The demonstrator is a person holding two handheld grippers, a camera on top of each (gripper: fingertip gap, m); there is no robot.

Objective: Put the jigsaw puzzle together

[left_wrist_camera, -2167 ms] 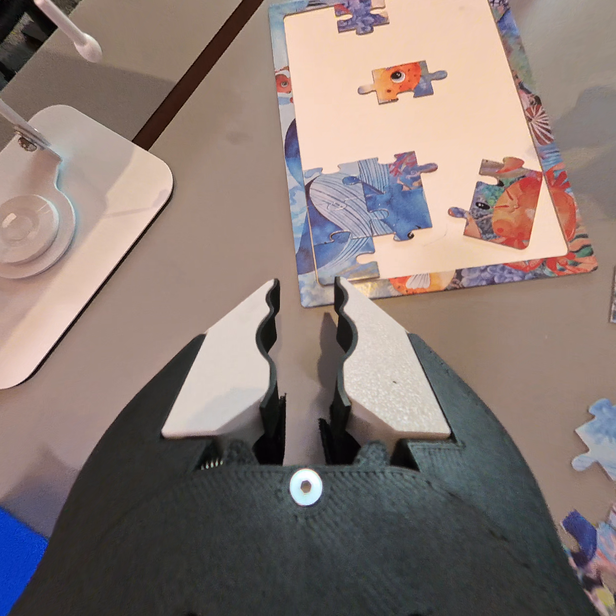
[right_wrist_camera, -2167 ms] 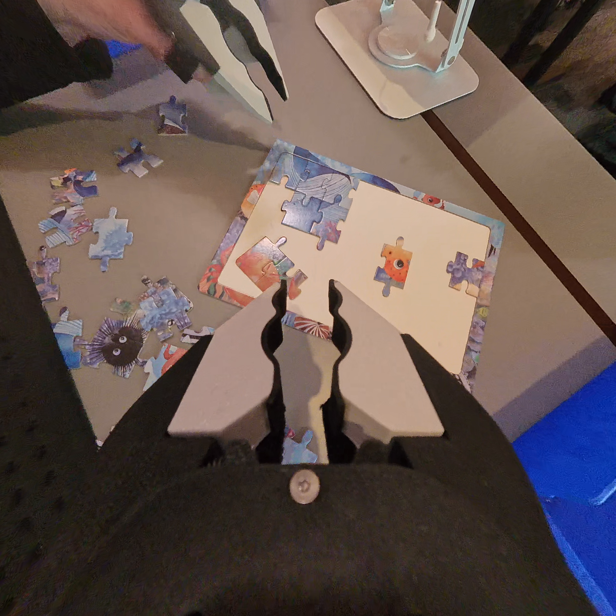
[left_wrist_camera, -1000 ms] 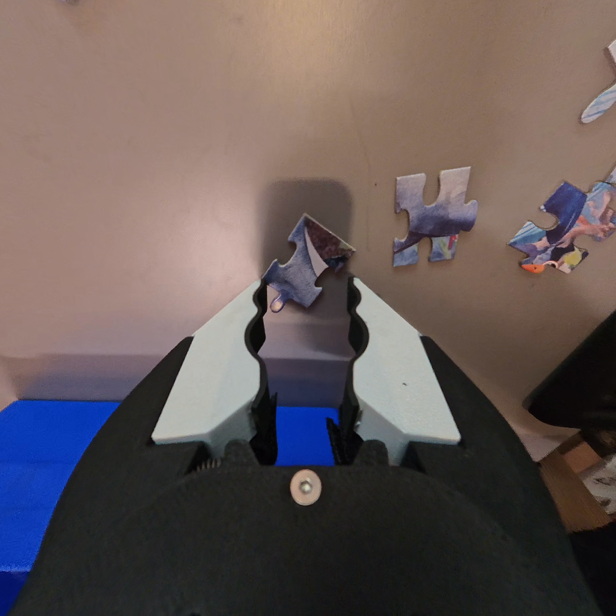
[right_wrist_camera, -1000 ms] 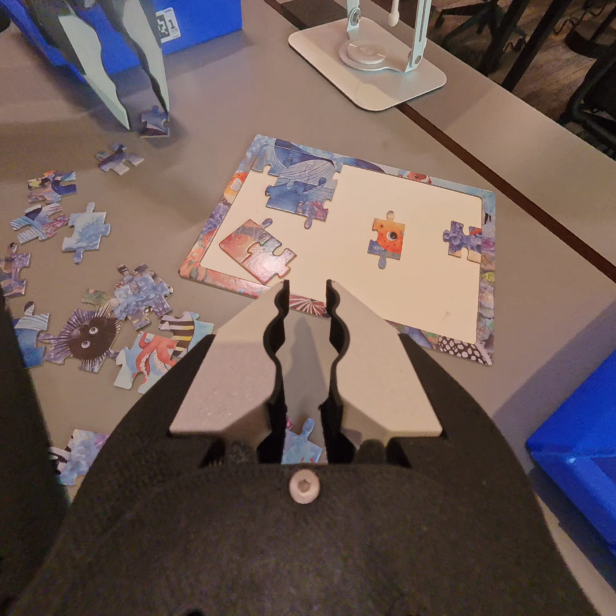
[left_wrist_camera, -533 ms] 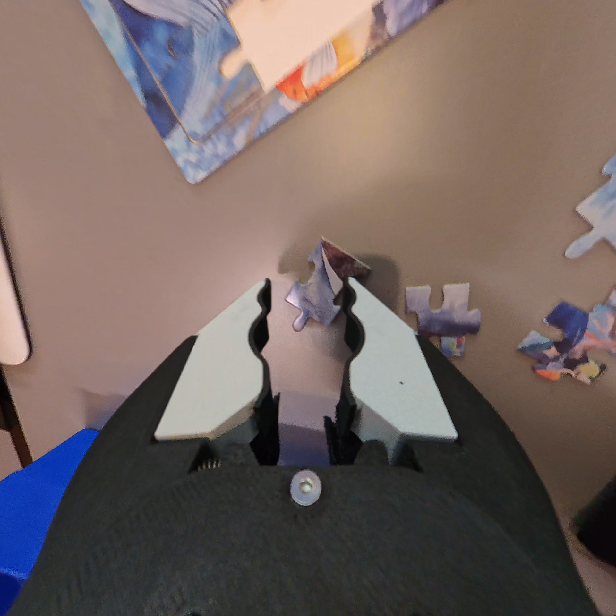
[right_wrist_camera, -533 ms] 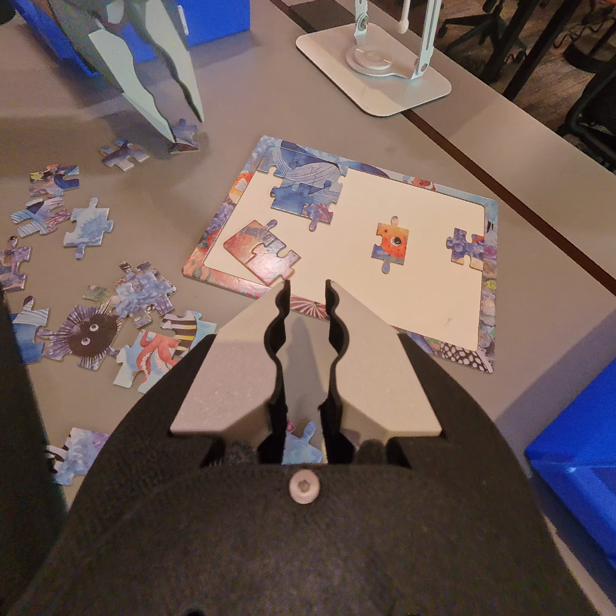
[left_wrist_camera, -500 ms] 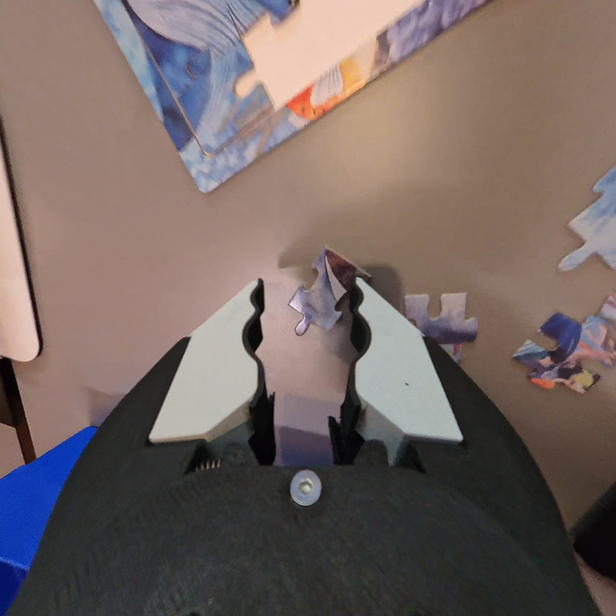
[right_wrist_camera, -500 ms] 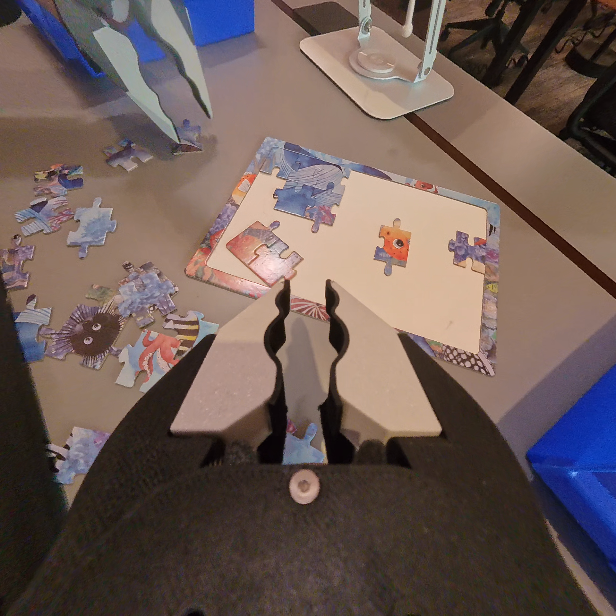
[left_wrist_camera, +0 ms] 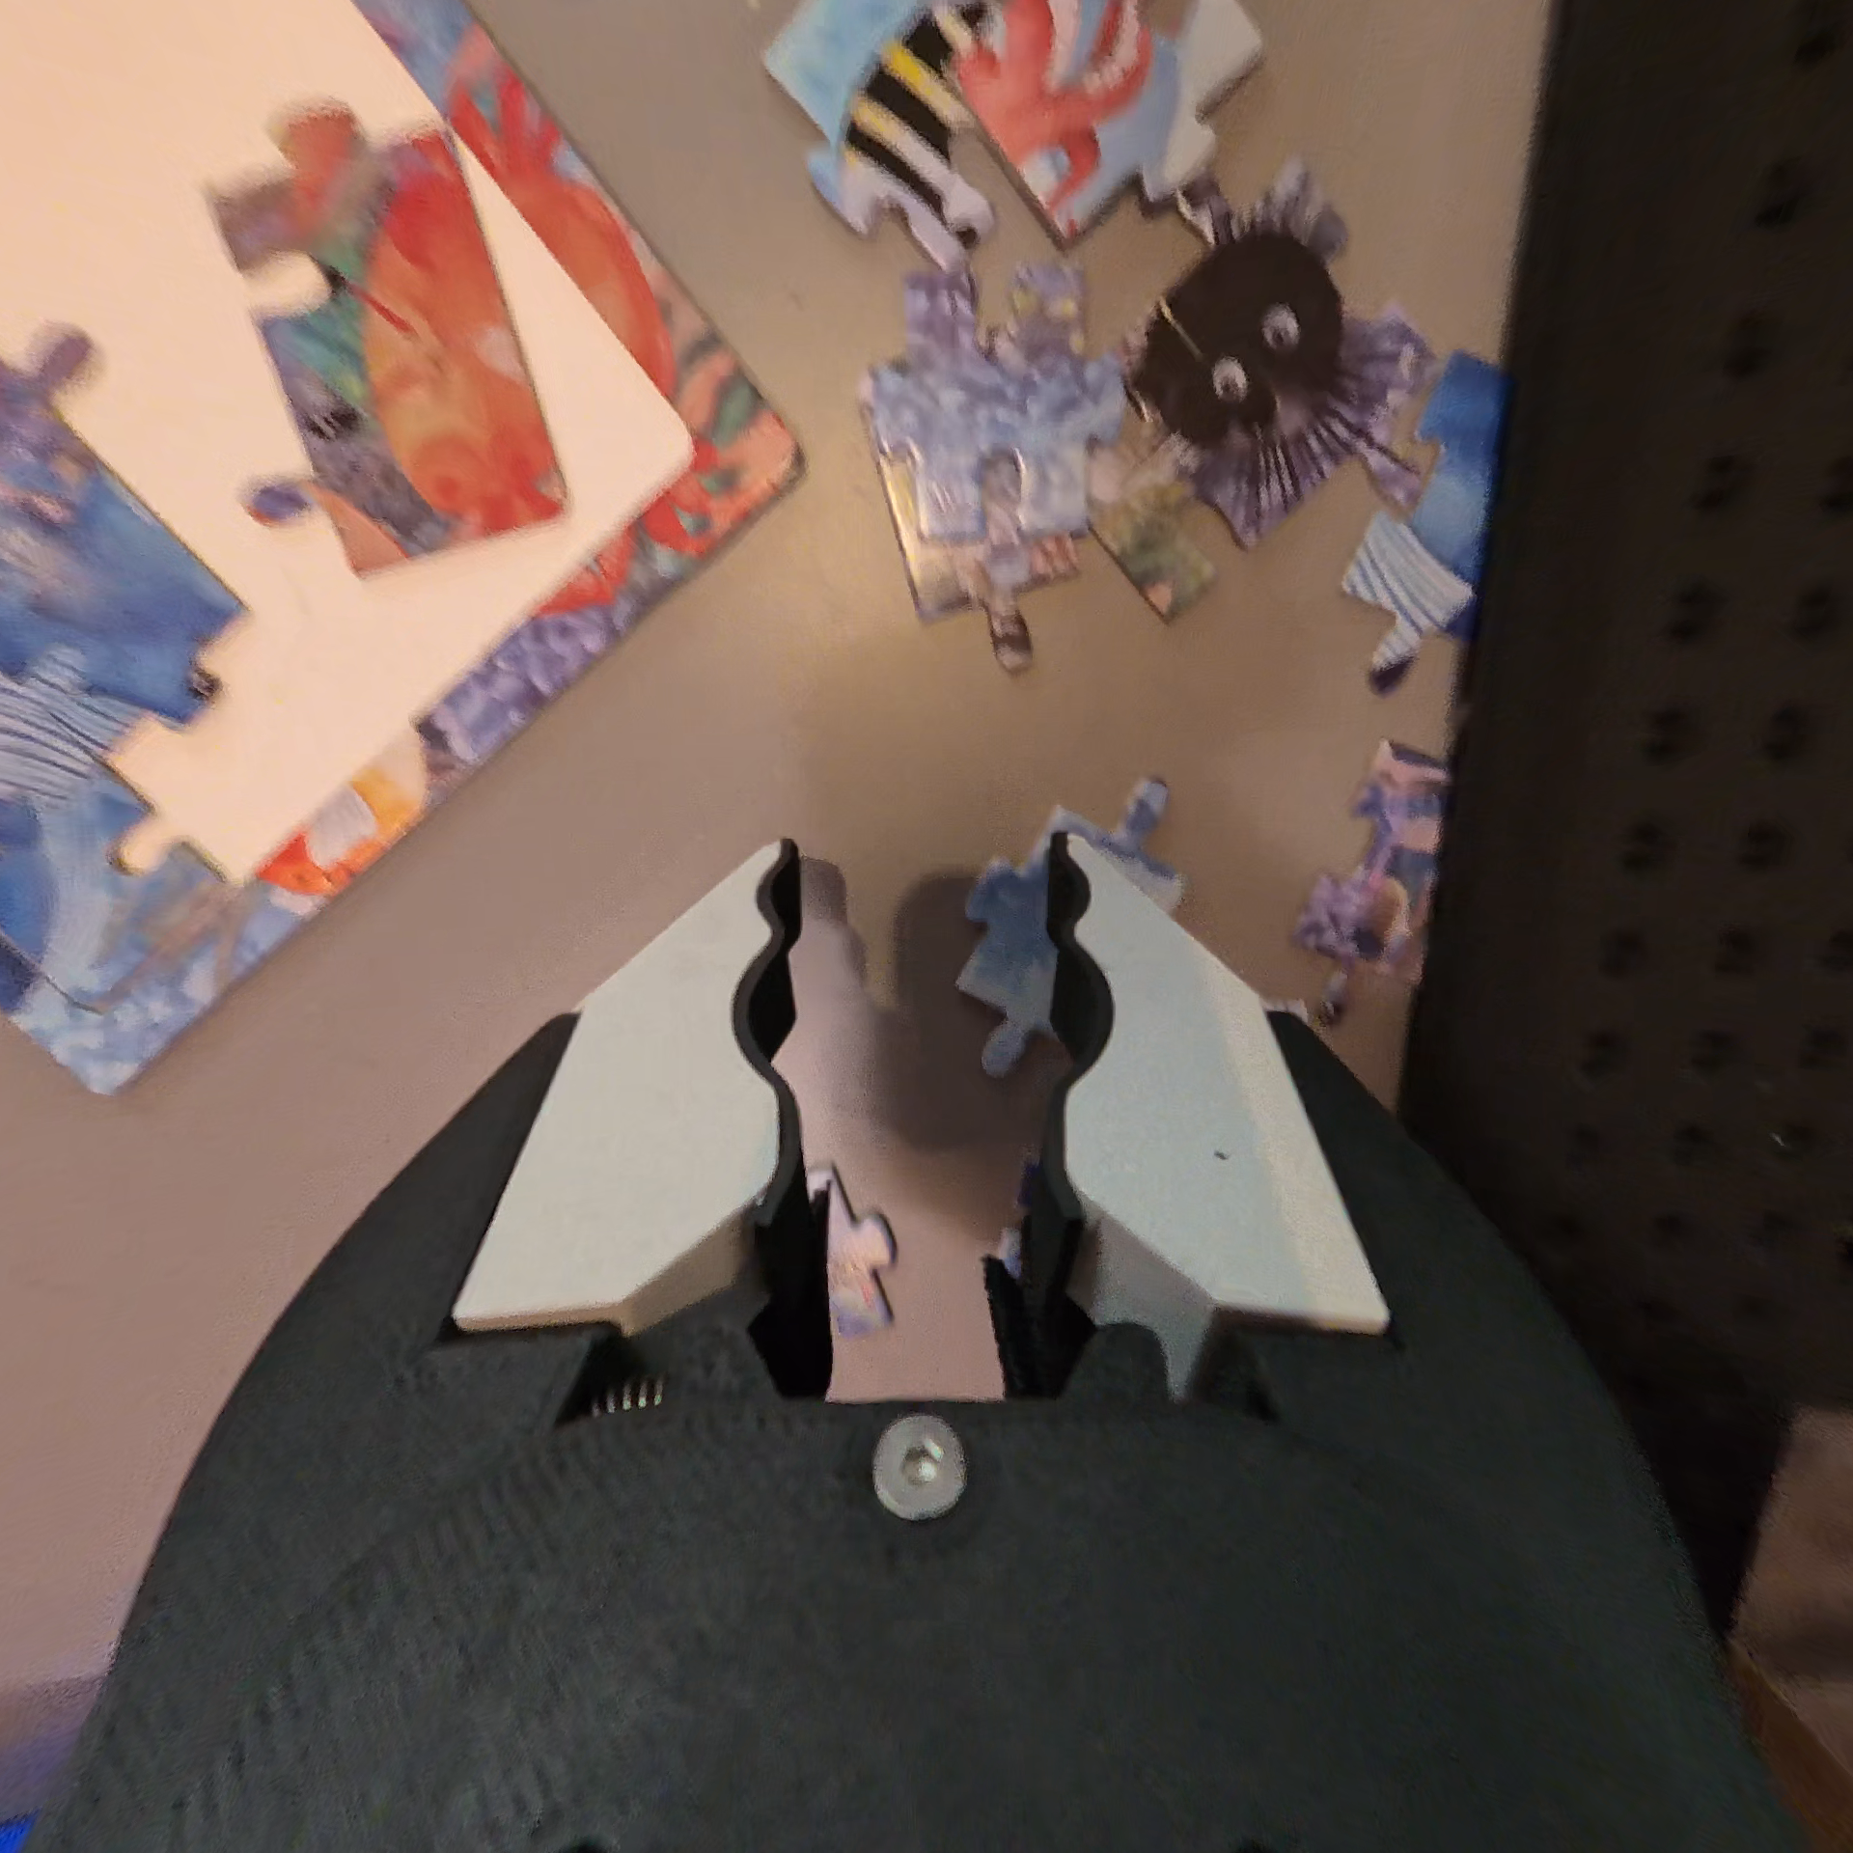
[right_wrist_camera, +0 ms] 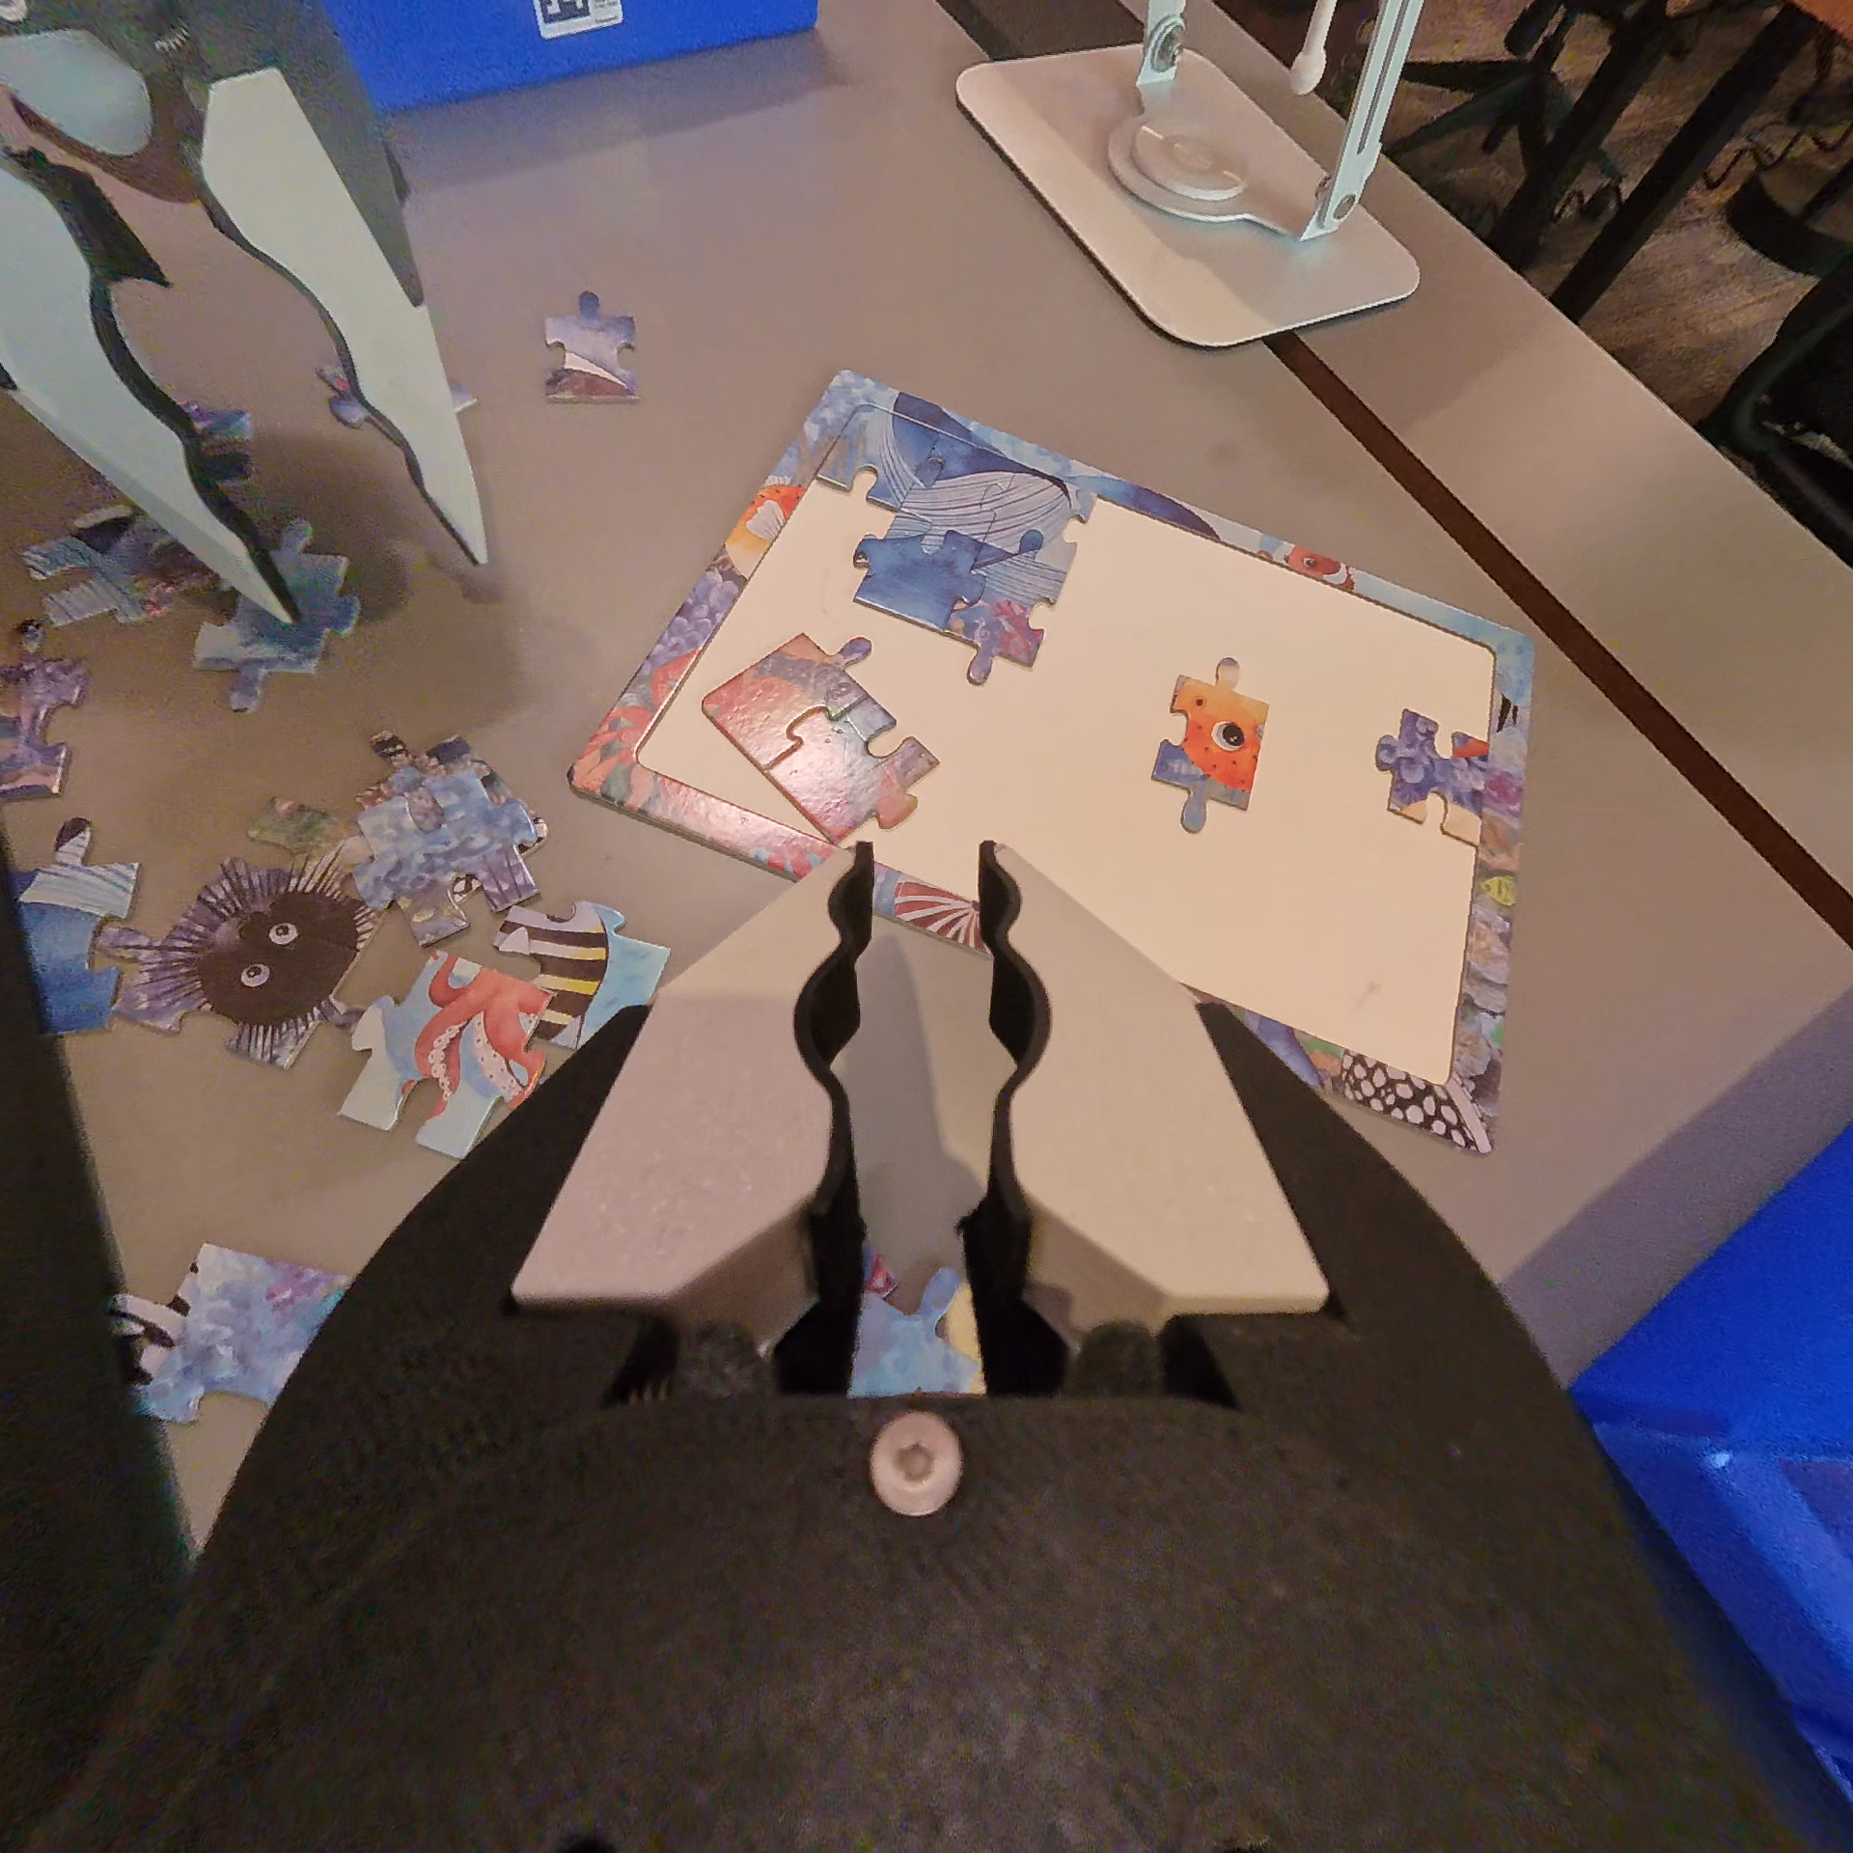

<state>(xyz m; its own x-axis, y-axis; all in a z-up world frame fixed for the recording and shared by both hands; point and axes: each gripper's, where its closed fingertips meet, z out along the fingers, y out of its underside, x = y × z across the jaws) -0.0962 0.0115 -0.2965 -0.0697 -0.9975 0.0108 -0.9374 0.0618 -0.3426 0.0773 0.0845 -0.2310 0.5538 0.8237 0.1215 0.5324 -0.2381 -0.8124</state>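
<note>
Hovering wide apart over a pale blue piece, the left gripper could nudge it aside; the right gripper waits narrow, empty.

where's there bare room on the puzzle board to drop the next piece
The cream middle of the puzzle board is bare, between the red two-piece cluster and the orange fish piece, and below that piece to the lower border. The whale corner is filled. The table left of the board is crowded with loose pieces.

Loose pieces lie left of the puzzle board, stand behind.
</note>
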